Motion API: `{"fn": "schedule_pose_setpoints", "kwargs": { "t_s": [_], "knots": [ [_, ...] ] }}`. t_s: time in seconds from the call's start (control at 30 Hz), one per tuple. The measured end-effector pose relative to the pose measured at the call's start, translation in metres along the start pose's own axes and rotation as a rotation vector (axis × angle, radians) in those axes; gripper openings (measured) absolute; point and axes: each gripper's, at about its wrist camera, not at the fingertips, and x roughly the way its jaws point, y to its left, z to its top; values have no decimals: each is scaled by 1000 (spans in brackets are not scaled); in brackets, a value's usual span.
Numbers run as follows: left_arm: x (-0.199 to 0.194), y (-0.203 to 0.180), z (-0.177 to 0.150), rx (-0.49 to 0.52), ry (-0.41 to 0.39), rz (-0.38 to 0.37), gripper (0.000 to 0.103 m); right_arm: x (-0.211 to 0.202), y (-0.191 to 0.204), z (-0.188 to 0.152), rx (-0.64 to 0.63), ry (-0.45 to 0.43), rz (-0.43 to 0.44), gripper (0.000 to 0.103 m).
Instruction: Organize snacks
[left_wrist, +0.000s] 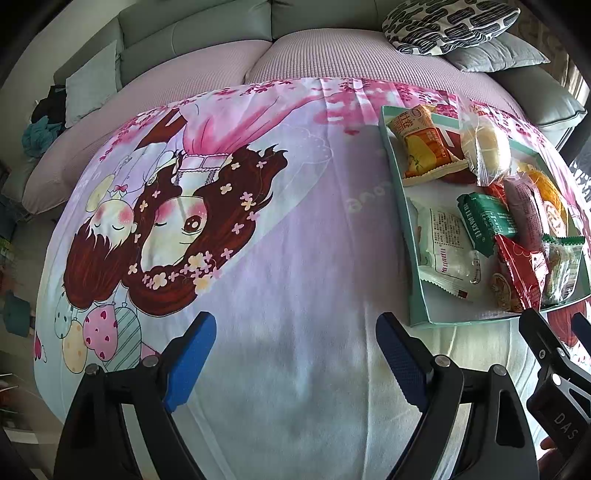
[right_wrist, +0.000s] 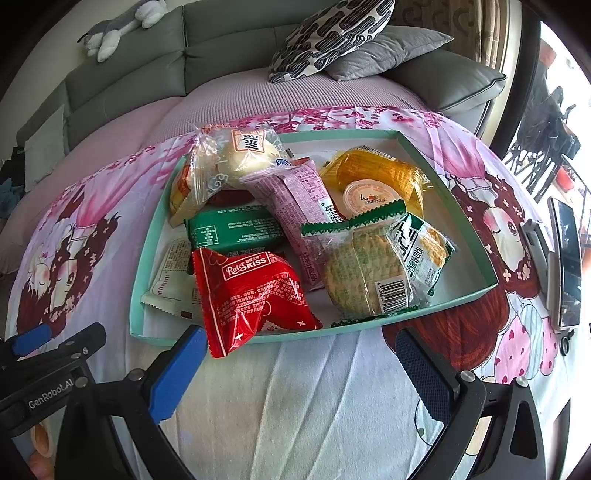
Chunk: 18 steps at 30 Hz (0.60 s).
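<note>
A shallow teal tray (right_wrist: 480, 254) (left_wrist: 397, 177) lies on a cartoon-print cloth and holds several wrapped snacks. A red packet (right_wrist: 251, 291) (left_wrist: 517, 275) hangs over its near rim. Behind it lie a green packet (right_wrist: 232, 229) (left_wrist: 487, 221), a pink packet (right_wrist: 299, 206), a biscuit pack (right_wrist: 376, 273), an orange pack (right_wrist: 384, 170) with a jelly cup (right_wrist: 369, 197), and a bun (right_wrist: 243, 155) (left_wrist: 484, 146). My right gripper (right_wrist: 299, 373) stands open just in front of the tray, holding nothing. My left gripper (left_wrist: 295, 354) is open over bare cloth, left of the tray.
The cloth (left_wrist: 295, 229) covers a low table in front of a grey-green sofa (right_wrist: 229, 40) with patterned and grey cushions (right_wrist: 332, 33). A phone-like device (right_wrist: 565, 266) stands at the table's right edge. A plush toy (right_wrist: 118, 26) lies on the sofa back.
</note>
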Motion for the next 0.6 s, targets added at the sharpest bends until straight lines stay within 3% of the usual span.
{"fn": "schedule_pose_setpoints", "kwargs": {
  "t_s": [0.6],
  "knots": [
    [2,1,-1,-2,7,3,89,1,-3,0,18,9,0,103]
  ]
}}
